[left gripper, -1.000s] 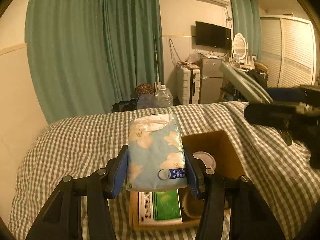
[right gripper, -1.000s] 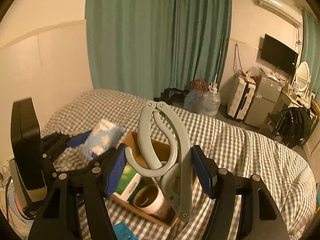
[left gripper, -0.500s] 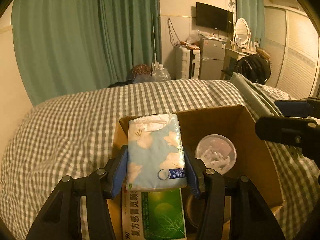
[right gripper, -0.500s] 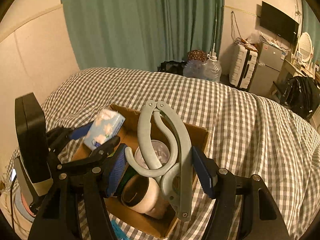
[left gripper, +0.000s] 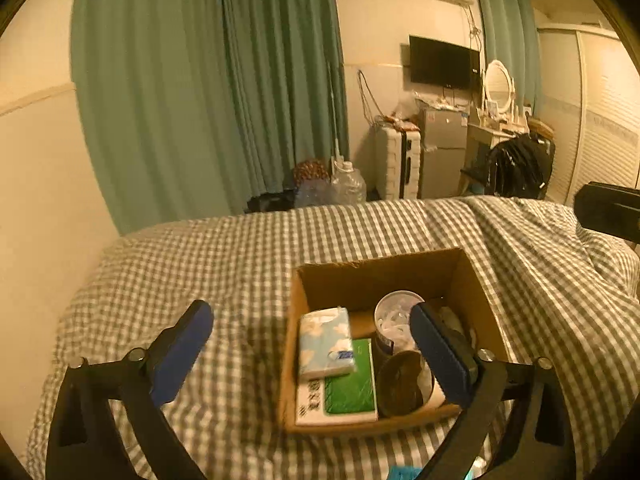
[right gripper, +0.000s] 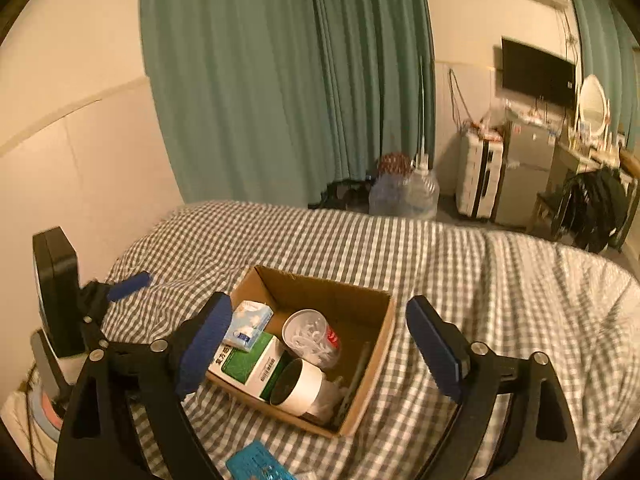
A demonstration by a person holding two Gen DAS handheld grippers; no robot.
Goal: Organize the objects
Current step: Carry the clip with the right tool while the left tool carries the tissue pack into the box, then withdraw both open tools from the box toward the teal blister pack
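the cardboard box (left gripper: 476, 292) sits open-topped on the checked bedspread (left gripper: 224, 264), and everything here is placed against it. left of the box, the left gripper (left gripper: 316, 354) hangs above the bedspread with its jaws spread wide and nothing between them; its left blue pad is out over bare cloth, its right pad over the box's right half. inside the box, against the left wall, lies the tissue pack (left gripper: 326, 342), pale blue with white flowers, flat and resting partly on the green-and-white carton (left gripper: 348, 388) beneath it at the near left corner. to the right of the pack stands a clear plastic cup (left gripper: 394, 312) holding something white, toward the middle of the box. nearer than the cup, a roll of tape (left gripper: 404, 382) lies on its side at the near right. along the box's right wall, in the right wrist view, a grey hanger (right gripper: 354, 380) lies edge-on, mostly hidden and hard to make out. the right gripper (right gripper: 320, 350) is also released, jaws wide apart and empty, hovering over the near side of the box, one pad at its left rim and the other beyond its right rim. in front of the box, on the bedspread, a teal packet (right gripper: 258, 466) is partly cut off by the frame.
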